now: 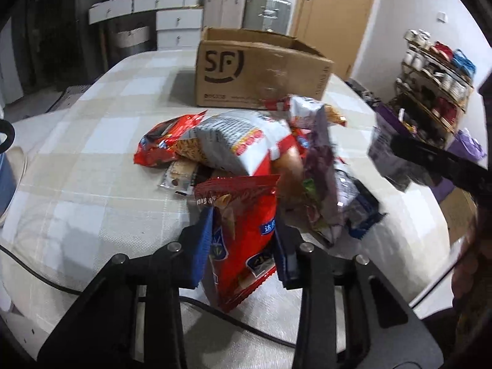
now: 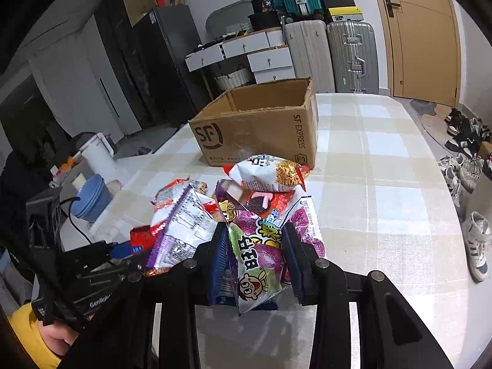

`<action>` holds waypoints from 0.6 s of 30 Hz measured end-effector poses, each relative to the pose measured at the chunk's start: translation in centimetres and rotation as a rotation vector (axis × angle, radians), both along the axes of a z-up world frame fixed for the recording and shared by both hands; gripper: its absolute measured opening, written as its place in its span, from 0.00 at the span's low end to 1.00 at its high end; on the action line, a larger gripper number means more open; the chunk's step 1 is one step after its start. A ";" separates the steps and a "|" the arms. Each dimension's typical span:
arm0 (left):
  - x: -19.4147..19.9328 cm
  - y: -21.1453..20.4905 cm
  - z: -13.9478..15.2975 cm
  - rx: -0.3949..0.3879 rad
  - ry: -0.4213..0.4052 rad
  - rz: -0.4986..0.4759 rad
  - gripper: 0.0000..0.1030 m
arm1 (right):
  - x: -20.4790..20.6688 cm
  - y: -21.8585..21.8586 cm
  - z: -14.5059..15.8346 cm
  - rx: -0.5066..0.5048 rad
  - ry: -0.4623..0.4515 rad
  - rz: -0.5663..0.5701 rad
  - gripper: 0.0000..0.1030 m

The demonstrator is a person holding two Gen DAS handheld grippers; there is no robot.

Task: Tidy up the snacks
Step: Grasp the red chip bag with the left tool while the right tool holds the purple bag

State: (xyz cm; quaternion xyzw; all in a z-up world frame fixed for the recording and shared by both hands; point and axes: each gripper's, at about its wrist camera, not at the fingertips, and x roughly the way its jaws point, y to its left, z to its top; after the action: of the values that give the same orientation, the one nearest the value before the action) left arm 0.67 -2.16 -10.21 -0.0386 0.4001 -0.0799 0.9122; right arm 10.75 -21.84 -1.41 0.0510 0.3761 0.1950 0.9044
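Note:
A pile of snack bags (image 1: 246, 147) lies on the checked tablecloth in front of an open SF cardboard box (image 1: 261, 67). My left gripper (image 1: 243, 240) is shut on a red snack bag (image 1: 243, 230) at the near edge of the pile. My right gripper (image 2: 255, 252) is shut on a purple and green snack bag (image 2: 258, 258), with the pile (image 2: 264, 175) and the box (image 2: 258, 126) beyond it. The right gripper also shows blurred at the right of the left wrist view (image 1: 409, 153). The left gripper shows at the lower left of the right wrist view (image 2: 123, 252).
A black cable (image 1: 215, 304) runs across the near table edge. A blue bowl stack (image 2: 92, 196) and a white kettle (image 2: 95, 153) stand left of the table. Suitcases (image 2: 332, 55) and drawers stand behind. Shoes (image 2: 467, 160) lie on the floor at right.

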 end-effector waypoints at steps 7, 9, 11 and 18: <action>-2.0 0.7 1.4 -0.029 -0.047 -0.024 0.31 | -0.5 -0.8 0.8 0.061 -0.012 -0.007 0.34; -2.5 1.4 1.9 -0.053 -0.055 -0.013 0.31 | -0.7 -1.2 1.1 0.100 -0.015 -0.006 0.34; -3.1 2.2 2.8 -0.066 -0.079 0.003 0.31 | -1.1 -1.4 1.4 0.118 -0.025 -0.008 0.34; -4.0 4.9 5.6 -0.108 -0.118 0.039 0.28 | -2.5 -0.3 3.1 0.144 -0.086 0.009 0.34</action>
State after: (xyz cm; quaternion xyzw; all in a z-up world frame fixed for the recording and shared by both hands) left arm -3.37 2.75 -4.58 -0.0907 0.3401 -0.0858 0.9321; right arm 8.23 -22.17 1.74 0.1056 0.3224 0.2277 0.9127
